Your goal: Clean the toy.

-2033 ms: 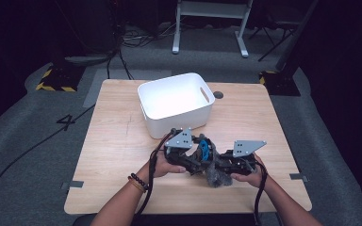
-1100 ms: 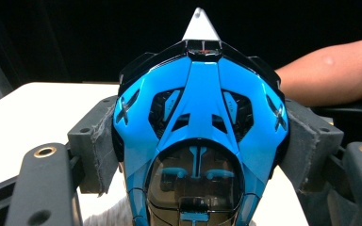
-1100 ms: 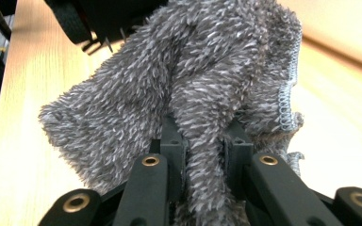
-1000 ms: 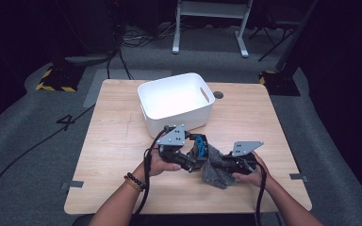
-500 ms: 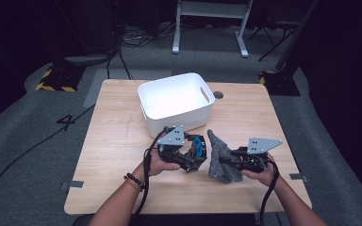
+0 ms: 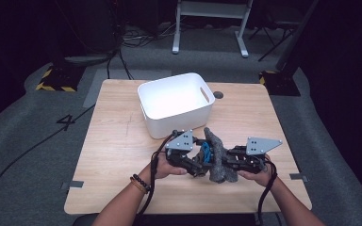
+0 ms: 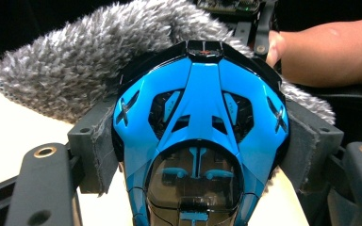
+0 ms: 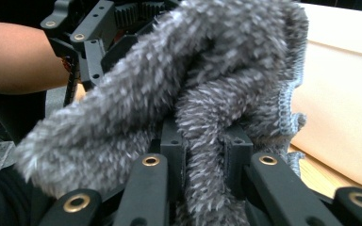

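From above, the two hands meet low in the middle of the frame, over the near part of the wooden table (image 6: 118,141), with a white bin (image 6: 176,104) just beyond them. The left gripper (image 6: 199,160) and right gripper (image 6: 226,164) face each other, a grey fuzzy cloth (image 6: 218,157) standing between them and a sliver of blue (image 6: 205,151) peeking out on its left side.

The left gripper view makes plain what that blue is: a glossy blue and black mouse-shaped gadget (image 7: 200,136) fills the centre of the frame, clamped by its flanks between the two padded jaws, with the cloth (image 7: 85,61) heaped behind it across the upper left. The other hand (image 7: 330,52) shows at the upper right.

The right gripper view shows a fold of the cloth (image 8: 202,155) pinched tight between its jaws at bottom centre, the rest bunching up and to the left, with the left gripper's frame (image 8: 89,33) behind it at the upper left.

Two seconds back, both grippers huddled over a dark, low bundle. Since then the right hand has drawn off to the right and lifted, so the cloth now stands up taller. The left gripper has hardly stirred.

So the gadget sits in the left jaws, the cloth hangs from the right ones, leaning against the gadget's far side.
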A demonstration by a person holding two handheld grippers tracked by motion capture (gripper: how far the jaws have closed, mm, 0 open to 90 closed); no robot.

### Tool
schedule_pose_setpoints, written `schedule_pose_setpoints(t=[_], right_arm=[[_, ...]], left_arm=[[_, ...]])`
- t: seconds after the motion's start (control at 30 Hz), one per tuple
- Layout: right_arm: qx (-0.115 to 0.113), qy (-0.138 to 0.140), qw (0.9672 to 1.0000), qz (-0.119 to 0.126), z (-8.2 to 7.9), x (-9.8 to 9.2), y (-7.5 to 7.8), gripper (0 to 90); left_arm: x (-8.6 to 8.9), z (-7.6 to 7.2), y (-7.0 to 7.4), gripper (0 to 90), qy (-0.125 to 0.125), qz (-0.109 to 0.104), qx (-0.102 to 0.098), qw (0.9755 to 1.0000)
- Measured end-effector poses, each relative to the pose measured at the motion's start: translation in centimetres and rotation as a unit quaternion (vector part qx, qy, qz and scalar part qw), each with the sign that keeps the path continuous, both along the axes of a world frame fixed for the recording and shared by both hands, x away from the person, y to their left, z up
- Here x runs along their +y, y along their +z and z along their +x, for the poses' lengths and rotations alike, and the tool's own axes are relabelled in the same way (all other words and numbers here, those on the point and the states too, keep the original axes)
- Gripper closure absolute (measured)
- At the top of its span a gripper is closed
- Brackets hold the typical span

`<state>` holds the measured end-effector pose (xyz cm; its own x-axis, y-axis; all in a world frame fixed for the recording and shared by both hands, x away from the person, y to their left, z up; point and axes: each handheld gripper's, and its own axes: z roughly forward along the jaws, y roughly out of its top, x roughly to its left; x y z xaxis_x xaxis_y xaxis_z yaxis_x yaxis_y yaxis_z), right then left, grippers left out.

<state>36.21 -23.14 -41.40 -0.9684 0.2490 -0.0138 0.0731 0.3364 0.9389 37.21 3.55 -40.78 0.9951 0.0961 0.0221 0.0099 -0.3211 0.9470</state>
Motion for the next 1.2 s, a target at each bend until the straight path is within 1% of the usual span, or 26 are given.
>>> schedule_pose_setpoints(t=[0.07,0.2,0.37,0.53,0.6,0.7,0.8,0.87,1.0,1.1,1.13,1.2], right_arm=[[0.004,0.002,1.0000,-0.003,0.1,0.1,-0.2,75.7],[0.005,0.000,0.9997,-0.025,0.0,0.6,-1.0,75.8],[0.019,0.001,0.9987,-0.047,0.2,1.4,-2.3,75.8],[0.037,0.006,0.9962,-0.079,0.3,2.3,-4.1,75.8],[0.037,0.007,0.9951,-0.091,0.3,2.6,-4.7,75.9],[0.042,0.007,0.9939,-0.101,0.4,2.9,-5.3,75.8],[0.050,0.010,0.9920,-0.116,0.4,3.2,-6.1,75.9],[0.054,0.013,0.9913,-0.119,0.4,3.3,-6.4,75.8],[0.057,0.012,0.9890,-0.136,0.5,3.2,-7.0,75.8],[0.058,0.007,0.9877,-0.145,0.6,2.8,-7.2,75.8],[0.058,0.004,0.9873,-0.148,0.7,2.6,-7.2,75.9],[0.052,-0.004,0.9875,-0.149,0.9,2.0,-7.1,75.9]], left_arm=[[0.1,0.0,0.0,25.6,0.002,-0.002,0.000,1.0000],[0.1,0.0,0.1,25.6,0.004,-0.004,-0.003,1.0000],[0.2,0.0,0.2,25.6,0.006,-0.010,-0.003,0.9999],[0.0,0.0,0.3,25.6,0.004,-0.009,-0.005,0.9999],[0.0,0.0,0.4,25.7,0.003,-0.009,-0.006,0.9999],[0.2,0.1,0.4,25.7,0.005,-0.012,-0.005,0.9999],[0.3,0.1,0.5,25.7,0.005,-0.014,-0.007,0.9999],[0.4,0.1,0.6,25.7,0.006,-0.015,-0.007,0.9999],[0.8,0.0,0.9,25.7,0.008,-0.021,-0.009,0.9997],[1.3,0.0,1.2,25.8,0.011,-0.027,-0.011,0.9995],[1.5,0.0,1.3,25.7,0.013,-0.028,-0.014,0.9994],[1.9,0.0,1.5,25.7,0.017,-0.028,-0.016,0.9993]])
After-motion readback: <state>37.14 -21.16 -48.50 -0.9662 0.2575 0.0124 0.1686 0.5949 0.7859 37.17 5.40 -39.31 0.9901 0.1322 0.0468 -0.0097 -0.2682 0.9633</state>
